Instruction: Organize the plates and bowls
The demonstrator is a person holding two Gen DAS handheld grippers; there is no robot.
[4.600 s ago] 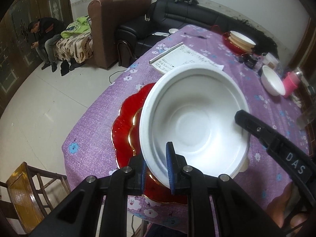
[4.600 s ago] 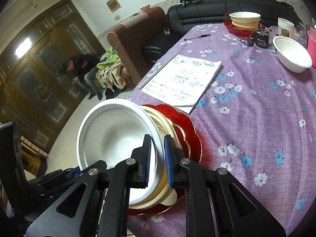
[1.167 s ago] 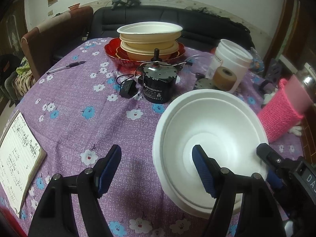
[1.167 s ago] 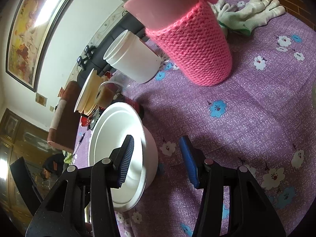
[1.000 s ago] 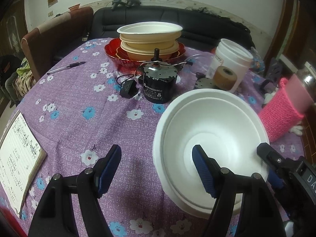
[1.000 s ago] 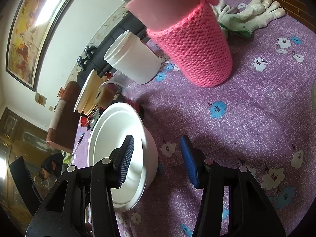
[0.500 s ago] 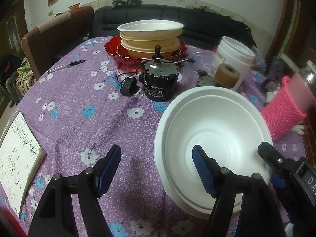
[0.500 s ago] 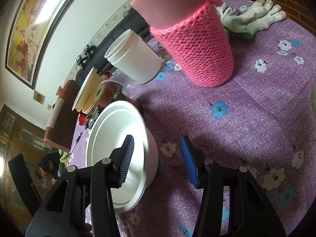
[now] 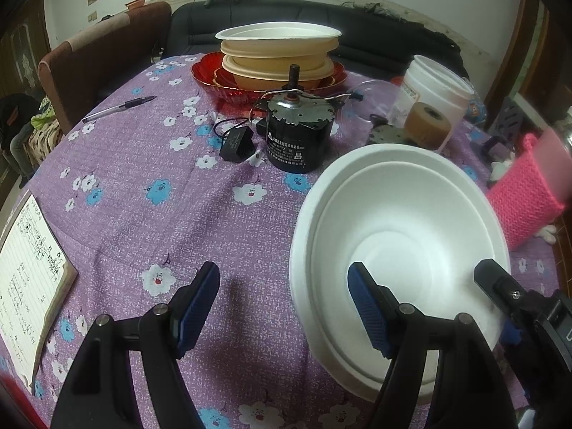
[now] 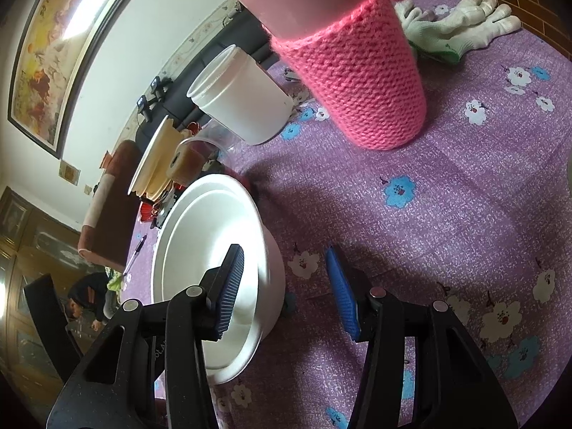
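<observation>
Left claw (image 9: 282, 300) was released, pads wide apart, held above the purple flowered cloth of the counter (image 9: 150, 164) near its front edge. Its right pad (image 9: 368, 312) overlapped the near-left rim of the white bowls (image 9: 397, 246); whether it touched could not be told. Left pad was over bare cloth, gripping nothing.

Right claw (image 10: 286, 287) was also released. Its left pad (image 10: 228, 286) sat over the inside of the white bowls (image 10: 211, 236), its right pad outside the wall over the cloth, so the rim lay between the two pads without being pinched.

White bowls: two nested, one inside the other, upright on the counter toward its right edge. A double rim line was visible in both views.

Second stack (image 9: 279, 53) at the far edge of the counter: a white bowl on top of cream bowls, all sitting in a red plate (image 9: 211, 78).

Between the two stacks stood a black motor (image 9: 296, 136) with wires and a small black adapter (image 9: 237, 146) just beside it. Behind the nested bowls: a white tub (image 9: 434, 96) and a brown tape roll (image 9: 427, 125) touching its front. A pink knitted sleeve on a bottle (image 10: 354, 82) stood near the right edge, white gloves (image 10: 461, 32) behind it. A pen (image 9: 118, 107) lay toward the far-left edge; a written notepad (image 9: 25, 271) lay at the near-left edge.
</observation>
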